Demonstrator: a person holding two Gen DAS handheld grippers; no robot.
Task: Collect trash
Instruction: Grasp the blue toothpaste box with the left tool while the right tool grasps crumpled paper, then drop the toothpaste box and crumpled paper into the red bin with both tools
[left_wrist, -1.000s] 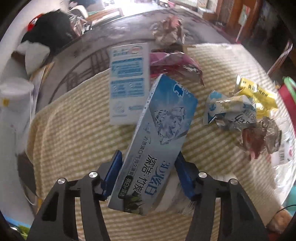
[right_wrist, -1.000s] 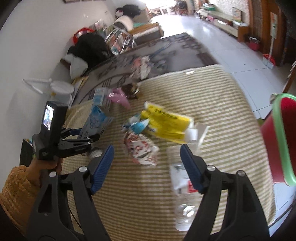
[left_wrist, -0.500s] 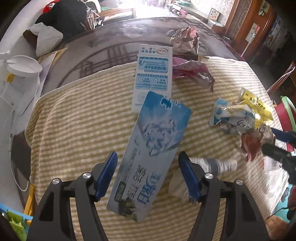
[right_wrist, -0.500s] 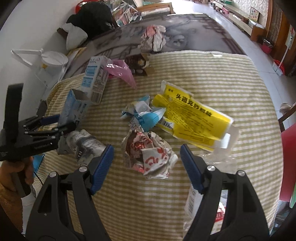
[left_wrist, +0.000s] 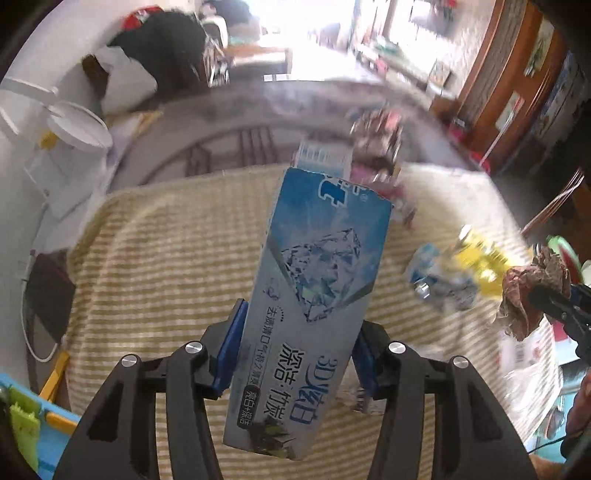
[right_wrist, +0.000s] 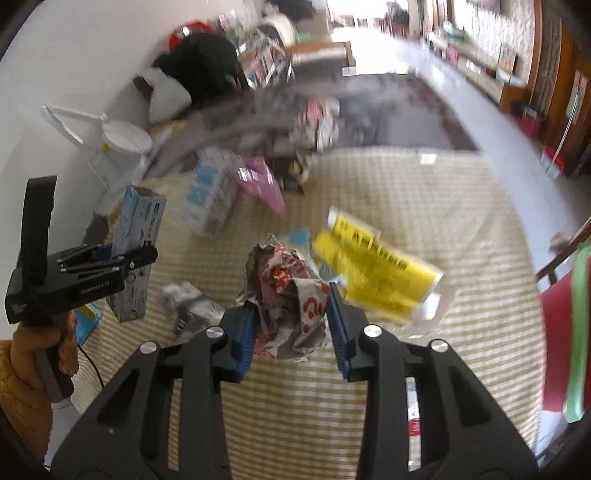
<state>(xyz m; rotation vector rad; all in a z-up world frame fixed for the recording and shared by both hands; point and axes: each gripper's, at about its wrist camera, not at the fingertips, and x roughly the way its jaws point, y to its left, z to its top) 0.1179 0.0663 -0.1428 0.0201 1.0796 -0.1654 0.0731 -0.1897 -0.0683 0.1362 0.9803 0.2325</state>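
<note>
My left gripper (left_wrist: 297, 347) is shut on a long blue toothpaste box (left_wrist: 317, 295) and holds it above the striped cloth. The box also shows in the right wrist view (right_wrist: 135, 254), held by the left gripper (right_wrist: 110, 262). My right gripper (right_wrist: 291, 317) is shut on a crumpled red-and-white wrapper (right_wrist: 291, 295), lifted off the cloth; the wrapper also shows at the right edge of the left wrist view (left_wrist: 532, 291). On the cloth lie a yellow packet (right_wrist: 380, 277), a blue-and-white carton (right_wrist: 210, 195), a pink wrapper (right_wrist: 262, 184) and a crushed bottle (right_wrist: 192, 306).
A yellow-striped cloth (right_wrist: 406, 369) covers the table. A red bin with a green rim (right_wrist: 569, 332) stands to the right. A crumpled wrapper (right_wrist: 321, 122) lies on the dark tabletop behind. A white fan (left_wrist: 70, 125) and dark bags (left_wrist: 166, 48) are at far left.
My left gripper closed on the toothpaste box and lifted it. My right gripper closed on the crumpled wrapper and raised it off the cloth.
</note>
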